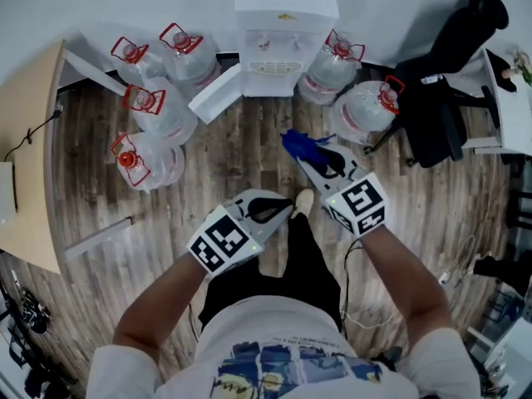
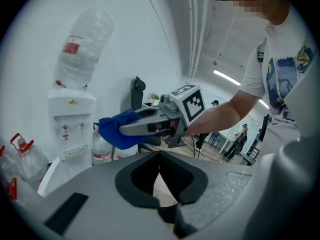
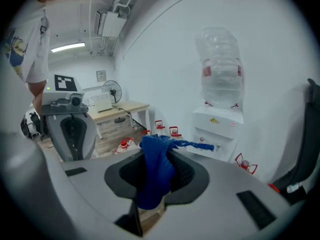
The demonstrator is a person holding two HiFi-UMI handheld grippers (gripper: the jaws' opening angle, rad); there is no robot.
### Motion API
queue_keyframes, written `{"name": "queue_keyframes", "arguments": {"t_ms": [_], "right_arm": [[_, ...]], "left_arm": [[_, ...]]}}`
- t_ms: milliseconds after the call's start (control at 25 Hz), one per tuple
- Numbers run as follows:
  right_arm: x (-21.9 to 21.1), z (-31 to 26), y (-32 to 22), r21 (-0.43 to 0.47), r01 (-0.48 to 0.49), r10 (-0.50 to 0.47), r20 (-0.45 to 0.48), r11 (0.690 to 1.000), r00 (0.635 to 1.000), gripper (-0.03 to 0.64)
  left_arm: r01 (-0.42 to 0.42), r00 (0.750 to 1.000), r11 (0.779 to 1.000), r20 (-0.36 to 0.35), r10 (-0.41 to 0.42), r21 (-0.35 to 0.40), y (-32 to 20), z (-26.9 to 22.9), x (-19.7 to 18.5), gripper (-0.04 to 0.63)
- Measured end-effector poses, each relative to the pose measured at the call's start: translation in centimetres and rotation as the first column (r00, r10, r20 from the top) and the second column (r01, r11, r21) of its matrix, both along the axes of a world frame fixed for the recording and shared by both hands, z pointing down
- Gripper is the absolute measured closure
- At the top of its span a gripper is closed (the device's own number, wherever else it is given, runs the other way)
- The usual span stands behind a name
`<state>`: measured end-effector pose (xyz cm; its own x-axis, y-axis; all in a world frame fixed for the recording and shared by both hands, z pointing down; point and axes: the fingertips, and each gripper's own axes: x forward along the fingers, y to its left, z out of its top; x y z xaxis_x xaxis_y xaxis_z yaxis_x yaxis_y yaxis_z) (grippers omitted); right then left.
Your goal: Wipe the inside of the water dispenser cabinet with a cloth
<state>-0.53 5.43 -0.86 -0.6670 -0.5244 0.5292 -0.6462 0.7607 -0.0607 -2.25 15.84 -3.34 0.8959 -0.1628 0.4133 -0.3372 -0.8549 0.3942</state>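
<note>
The right claw (image 1: 302,156) is clamped on a blue cloth (image 1: 301,144). In the right gripper view the cloth (image 3: 155,174) hangs bunched between the pads, with a thin tail trailing out towards the water dispenser (image 3: 216,126). The left claw (image 1: 287,207) is drawn narrow with nothing in it, and its tips meet in the left gripper view (image 2: 160,154). It is held lower and nearer the person than the right one, just beside a shoe (image 1: 304,199).

The water dispenser (image 1: 283,23) stands against the wall, well apart from the cloth, with wooden floor (image 1: 241,152) between them. A white panel (image 1: 214,94) angles out from its base, probably the open cabinet door; the inside cannot be seen from above. Large water bottles with red caps crowd both flanks: a cluster (image 1: 158,106) on the panel side and two more (image 1: 366,106) on the other. A black office chair (image 1: 449,98) sits past those two, and a wooden tabletop (image 1: 33,140) borders the far left.
</note>
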Motion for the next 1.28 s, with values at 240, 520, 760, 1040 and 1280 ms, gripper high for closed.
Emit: {"name": "queue_keyframes", "arguments": {"t_ms": [240, 520, 760, 1040, 1280], "right_arm": [[-0.8, 6.1, -9.5, -0.01, 0.181, -0.181, -0.037, 0.983, 0.983, 0.529], [1.0, 18.5, -17.1, -0.025, 0.282, -0.283, -0.096, 0.959, 0.954, 0.529], [0.9, 34.6, -22.4, 0.001, 0.269, -0.265, -0.165, 0.963, 0.95, 0.529], [0.6, 51.3, -28.6, 0.071, 0.124, -0.108, -0.195, 0.99, 0.975, 0.529], [1.2, 60.8, -35.5, 0.155, -0.082, 0.098, -0.098, 0.985, 0.99, 0.531]], "left_arm": [[0.041, 0.999, 0.999, 0.027, -0.04, -0.021, -6.8, 4.4, 5.2, 0.597], [0.137, 0.989, 0.99, -0.05, -0.139, -0.037, -14.7, 12.3, 10.7, 0.597], [0.14, 0.985, 0.989, -0.094, -0.144, -0.046, -18.3, 22.8, 11.0, 0.597], [0.133, 0.983, 0.99, -0.12, -0.137, -0.047, -20.8, 35.1, 8.8, 0.597], [0.121, 0.983, 0.992, -0.135, -0.126, -0.044, -21.4, 42.2, 7.2, 0.597]]}}
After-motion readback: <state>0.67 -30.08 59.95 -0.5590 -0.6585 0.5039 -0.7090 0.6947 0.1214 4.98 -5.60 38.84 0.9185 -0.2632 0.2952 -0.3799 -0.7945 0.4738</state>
